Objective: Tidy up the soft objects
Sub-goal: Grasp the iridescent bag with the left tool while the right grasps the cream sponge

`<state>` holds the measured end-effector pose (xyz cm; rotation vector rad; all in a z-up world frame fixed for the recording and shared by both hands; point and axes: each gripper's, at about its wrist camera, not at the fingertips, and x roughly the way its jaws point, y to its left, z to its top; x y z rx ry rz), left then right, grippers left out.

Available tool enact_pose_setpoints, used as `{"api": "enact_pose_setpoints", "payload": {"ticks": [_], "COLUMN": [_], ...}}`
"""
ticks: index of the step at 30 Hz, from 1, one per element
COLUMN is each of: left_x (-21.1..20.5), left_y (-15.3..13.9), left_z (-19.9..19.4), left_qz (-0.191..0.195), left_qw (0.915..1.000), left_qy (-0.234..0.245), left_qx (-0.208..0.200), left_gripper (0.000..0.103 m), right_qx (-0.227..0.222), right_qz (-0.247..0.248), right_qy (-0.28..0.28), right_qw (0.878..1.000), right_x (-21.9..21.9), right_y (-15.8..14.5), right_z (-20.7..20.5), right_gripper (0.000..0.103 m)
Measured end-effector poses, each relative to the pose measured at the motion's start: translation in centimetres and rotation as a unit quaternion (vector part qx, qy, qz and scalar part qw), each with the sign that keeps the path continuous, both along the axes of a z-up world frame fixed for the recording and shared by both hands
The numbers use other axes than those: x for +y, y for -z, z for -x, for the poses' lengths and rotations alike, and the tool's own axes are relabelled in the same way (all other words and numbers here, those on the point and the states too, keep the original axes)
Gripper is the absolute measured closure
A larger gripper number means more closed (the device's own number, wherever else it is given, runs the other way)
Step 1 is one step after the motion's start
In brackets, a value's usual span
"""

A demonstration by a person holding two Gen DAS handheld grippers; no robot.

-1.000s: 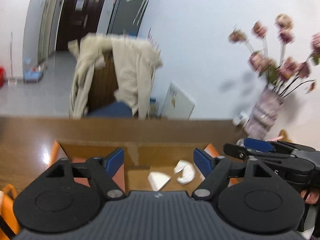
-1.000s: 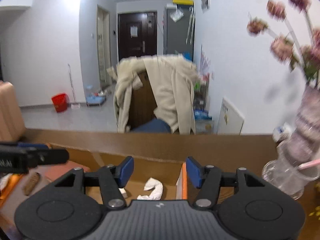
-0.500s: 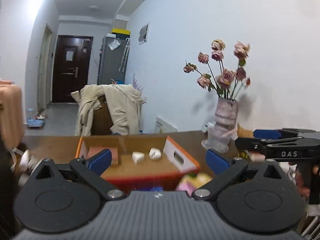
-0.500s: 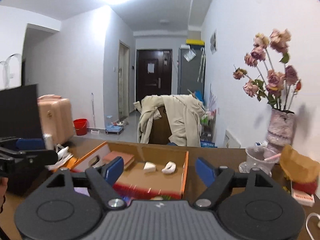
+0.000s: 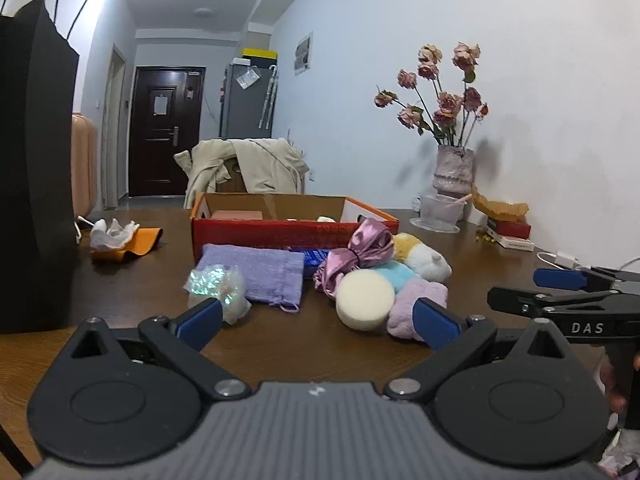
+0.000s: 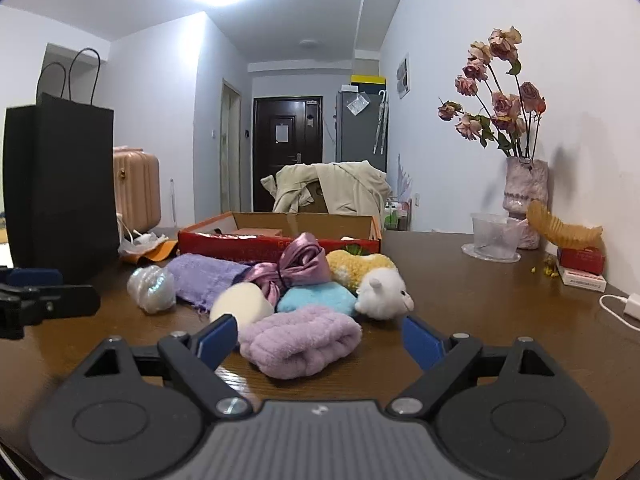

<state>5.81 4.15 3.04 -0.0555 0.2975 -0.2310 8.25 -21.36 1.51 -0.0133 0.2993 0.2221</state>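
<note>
A pile of soft things lies on the brown table in front of a red cardboard box (image 5: 280,232) (image 6: 276,242): a lilac fluffy roll (image 6: 300,340) (image 5: 416,300), a cream round sponge (image 5: 365,299) (image 6: 240,304), a blue pad (image 6: 316,298), a white plush animal (image 6: 384,292) (image 5: 422,262), a pink satin bow (image 6: 300,264) (image 5: 360,252), a purple pouch (image 5: 260,272) (image 6: 204,276) and an iridescent scrunchie (image 5: 218,284) (image 6: 152,288). My left gripper (image 5: 316,322) is open and empty, short of the pile. My right gripper (image 6: 318,338) is open, its fingers either side of the lilac roll.
A tall black paper bag (image 5: 36,176) (image 6: 60,188) stands at the left. A vase of dried roses (image 6: 524,196) (image 5: 454,172), a clear cup (image 6: 492,236), a small red box (image 6: 582,264) and a white charger cable (image 6: 624,308) sit at the right. An orange cloth with tissue (image 5: 120,236) lies left of the box.
Both grippers have pulled back and down from over the red box to table height. The pile of soft things has come into view in front of them.
</note>
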Motion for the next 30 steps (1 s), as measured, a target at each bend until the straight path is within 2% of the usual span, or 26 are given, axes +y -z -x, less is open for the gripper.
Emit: {"api": "enact_pose_setpoints", "payload": {"ticks": [4,8,13,16,22,25,27,30], "left_x": [0.2,0.6,2.6,3.6,4.5,4.8,5.3,5.9], "left_y": [0.1,0.6,0.3,0.0,0.8,1.7,2.4,3.2], "left_z": [-0.7,-2.2,-6.6,-9.3,-15.1,-16.2,-16.6,-17.0], "left_qz": [0.004,-0.003,0.013,0.011,0.013,0.014,0.025,0.034], "left_qw": [0.9999,0.9994,0.9950,0.9957,0.9913,0.9895,0.9882,0.9865], "left_qy": [-0.012,-0.030,-0.057,-0.061,-0.052,-0.053,-0.056,-0.058], "left_qx": [0.003,0.014,0.081,0.069,0.120,0.134,0.140,0.149], "left_gripper": [0.000,0.000,0.000,0.001,0.022,0.023,0.023,0.032], "right_qx": [-0.011,0.005,0.024,0.033,0.073,0.094,0.106,0.113], "right_qz": [-0.001,-0.002,0.014,0.020,0.052,0.066,0.066,0.054], "right_qy": [-0.008,-0.027,-0.051,-0.067,-0.070,-0.054,-0.050,-0.048], "right_qw": [1.000,1.000,0.998,0.997,0.994,0.992,0.991,0.991], "right_x": [0.6,1.5,4.0,5.8,9.7,10.8,11.0,10.8], "right_y": [-0.2,0.3,0.2,0.0,0.5,1.3,1.7,1.9], "right_z": [0.2,-0.3,-2.2,-4.2,-9.5,-11.7,-12.6,-13.2], "right_gripper": [0.014,0.015,0.018,0.021,0.028,0.033,0.045,0.047]}}
